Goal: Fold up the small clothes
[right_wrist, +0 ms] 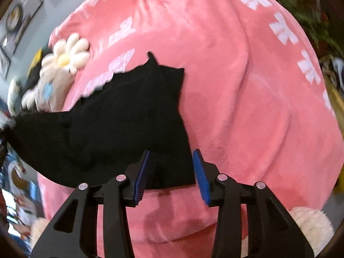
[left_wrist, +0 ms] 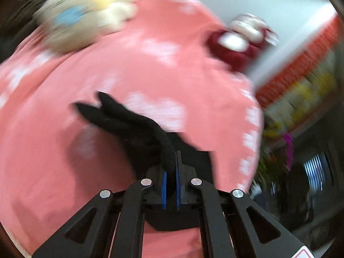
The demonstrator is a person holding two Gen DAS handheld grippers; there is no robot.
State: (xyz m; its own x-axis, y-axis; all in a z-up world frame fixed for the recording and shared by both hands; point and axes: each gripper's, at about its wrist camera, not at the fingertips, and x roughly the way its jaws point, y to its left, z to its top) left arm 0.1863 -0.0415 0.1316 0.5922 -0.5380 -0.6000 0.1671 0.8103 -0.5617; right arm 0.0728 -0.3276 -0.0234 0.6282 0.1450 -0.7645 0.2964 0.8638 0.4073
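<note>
While the left claw is clenched on a bunched edge of the black garment, the right claw stands released, its blue pads on either side of the near hem without pressing it. The garment lies on a pink blanket, its long axis running from the near right out to the left, where one end is drawn taut; two small points stick up at its far edge. This looks like a fold in progress. Next, the lifted end likely needs carrying across and laying down flat.
</note>
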